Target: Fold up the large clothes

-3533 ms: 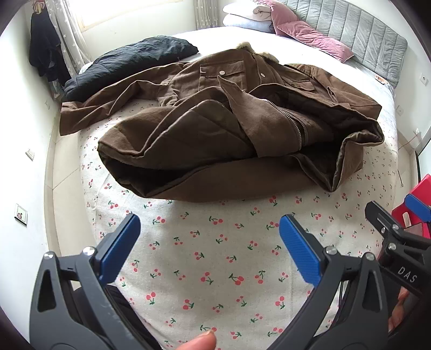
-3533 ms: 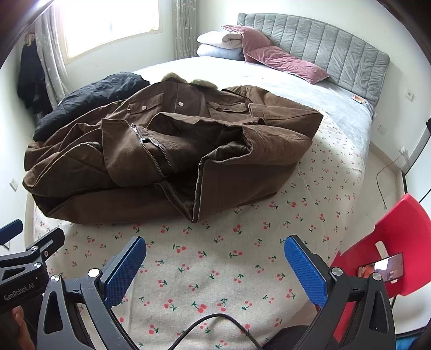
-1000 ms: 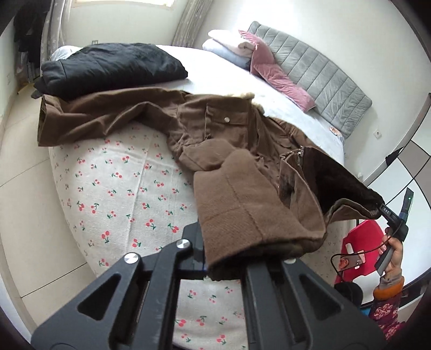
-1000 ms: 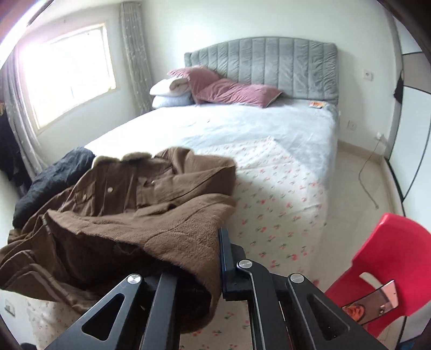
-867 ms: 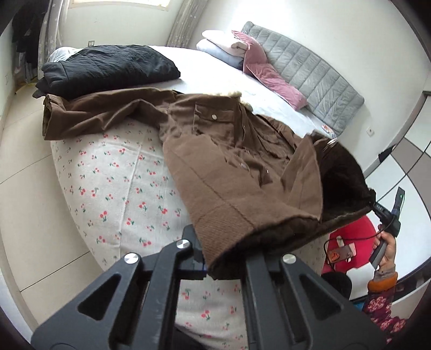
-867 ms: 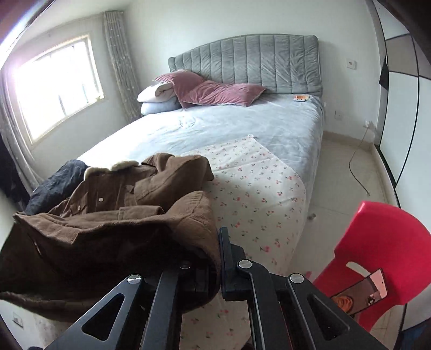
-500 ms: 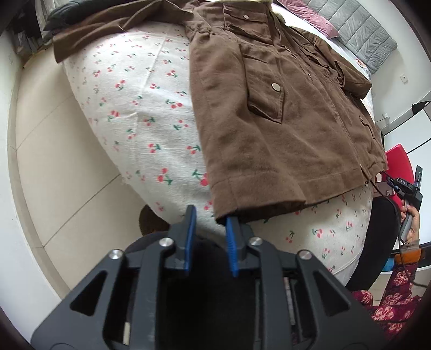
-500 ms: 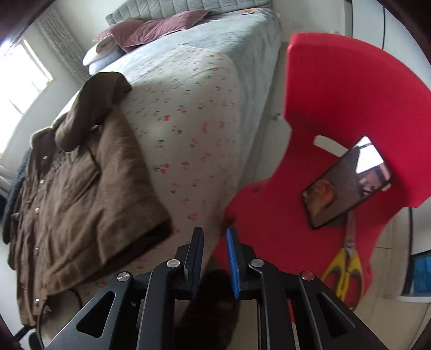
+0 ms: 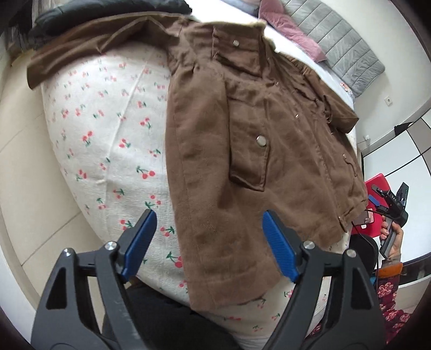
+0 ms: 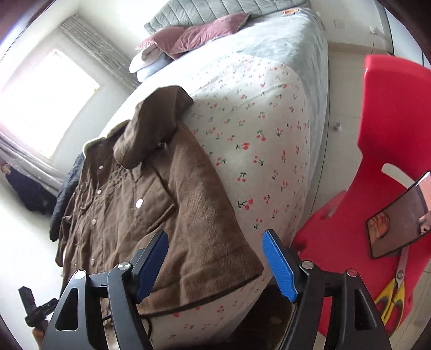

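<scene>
A brown jacket (image 9: 242,150) lies front up and spread flat on the cherry-print bed (image 9: 113,129), its hem hanging over the near edge. One sleeve stretches out to the far left; the other is folded over its shoulder (image 10: 153,126). My left gripper (image 9: 208,242) is open and empty, just above the hem's left corner. My right gripper (image 10: 215,265) is open and empty above the hem's right corner (image 10: 215,255). The right gripper also shows in the left wrist view (image 9: 390,199).
A black jacket (image 9: 107,13) lies at the bed's far left. Pink and white pillows (image 10: 188,40) rest against the grey headboard. A red plastic chair (image 10: 377,188) holding a phone (image 10: 396,218) and yellow scissors (image 10: 393,293) stands right of the bed. A black cable crosses the hem.
Both grippers pulled the jacket's hem toward the bed's near edge, spreading it flat, then let go and opened. The jacket now lies unfolded and buttoned side up.
</scene>
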